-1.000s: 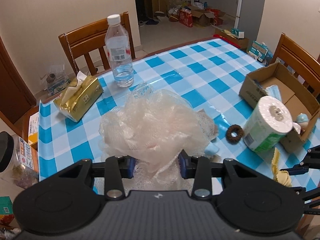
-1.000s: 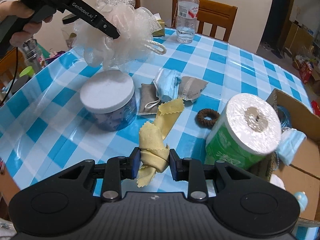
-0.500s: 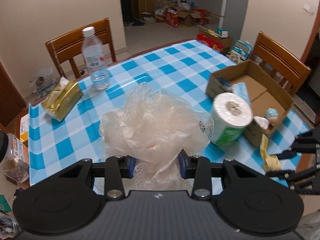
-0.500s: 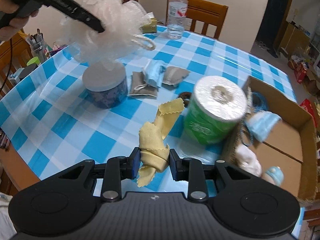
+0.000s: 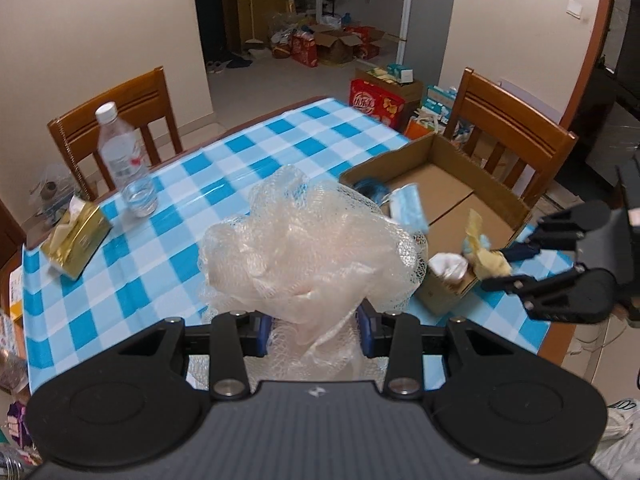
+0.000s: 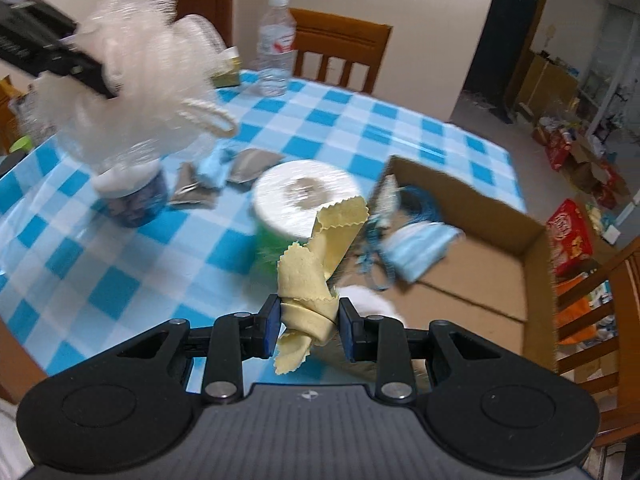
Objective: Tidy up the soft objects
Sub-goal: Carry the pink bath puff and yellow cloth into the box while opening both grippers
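The left gripper (image 5: 314, 330) grasps a cream mesh bath pouf (image 5: 308, 248), held above the checked table (image 5: 168, 256). The right gripper (image 6: 308, 322) is clenched on a rolled yellow cloth (image 6: 316, 276), raised over the near edge of the cardboard box (image 6: 480, 280) at the table's corner.

A: Which items stand at the far edge of the tabletop (image 5: 192, 216)?
B: A clear water bottle (image 5: 124, 160), upright, and a gold tissue pack (image 5: 76, 240) near it.
A: And beyond it?
B: Two wooden chairs (image 5: 516, 132); a white-lidded jar (image 6: 132, 196) stands on the checked cloth.
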`<state>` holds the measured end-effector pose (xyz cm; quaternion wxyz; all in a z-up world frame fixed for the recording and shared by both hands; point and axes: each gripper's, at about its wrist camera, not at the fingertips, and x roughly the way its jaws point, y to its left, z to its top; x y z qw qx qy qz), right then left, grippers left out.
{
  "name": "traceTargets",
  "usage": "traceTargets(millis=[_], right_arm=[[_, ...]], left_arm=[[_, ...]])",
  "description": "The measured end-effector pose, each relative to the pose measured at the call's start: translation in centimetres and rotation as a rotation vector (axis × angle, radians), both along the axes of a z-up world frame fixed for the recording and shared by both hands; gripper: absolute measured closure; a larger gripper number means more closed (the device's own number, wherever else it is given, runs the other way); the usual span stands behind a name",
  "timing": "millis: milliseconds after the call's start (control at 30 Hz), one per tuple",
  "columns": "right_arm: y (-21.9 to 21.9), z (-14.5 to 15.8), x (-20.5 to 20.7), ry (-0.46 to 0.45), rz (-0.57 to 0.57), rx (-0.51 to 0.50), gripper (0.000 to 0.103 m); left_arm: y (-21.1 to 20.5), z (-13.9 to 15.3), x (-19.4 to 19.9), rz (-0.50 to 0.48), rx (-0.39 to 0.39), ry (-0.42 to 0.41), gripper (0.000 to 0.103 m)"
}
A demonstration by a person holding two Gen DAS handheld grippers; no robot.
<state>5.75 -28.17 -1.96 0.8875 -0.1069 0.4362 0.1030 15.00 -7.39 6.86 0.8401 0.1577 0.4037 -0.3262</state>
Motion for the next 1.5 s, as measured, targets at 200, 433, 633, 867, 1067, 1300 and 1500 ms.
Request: traceTargets(millis=[200, 433, 633, 867, 1067, 1300, 1500], right_arm=[[-3.6, -0.2, 1.8, -0.031, -0.026, -0.017, 0.068], [-6.5, -1.3, 4.1, -0.058, -0.035, -0.031, 0.035], [-7.9, -2.0, 4.0, -0.101, -0.051, -0.014, 0.008], [-8.8, -2.3, 2.0, -0.093, -0.090, 0.035, 0.003], [-9.8, -2.2, 0.6, -0.110, -0.145, 0.060, 0.000], [-11.4, -2.3, 0.0, -0.123, -0.221, 0.111, 0.000], [-12.7, -2.6, 0.0, -0.128, -0.275, 0.140, 0.000]], left_arm=[[-3.1, 0.5, 0.0, -0.006, 0.007, -0.013, 0.065], [-7.3, 1.4, 0.7, -0.039, 0.013, -0.043, 0.065], [-11.4, 1.2, 2.0, -0.089, 0.009, -0.059, 0.065], [-17.6, 0.4, 3.4, -0.192, -0.010, -0.058, 0.065], [-23.4, -1.3, 4.6, -0.272, -0.006, -0.028, 0.065], [-29.0, -3.6, 6.0, -0.322, 0.006, -0.016, 0.065], [-31.8, -5.1, 7.2, -0.328, -0.012, -0.005, 0.063]])
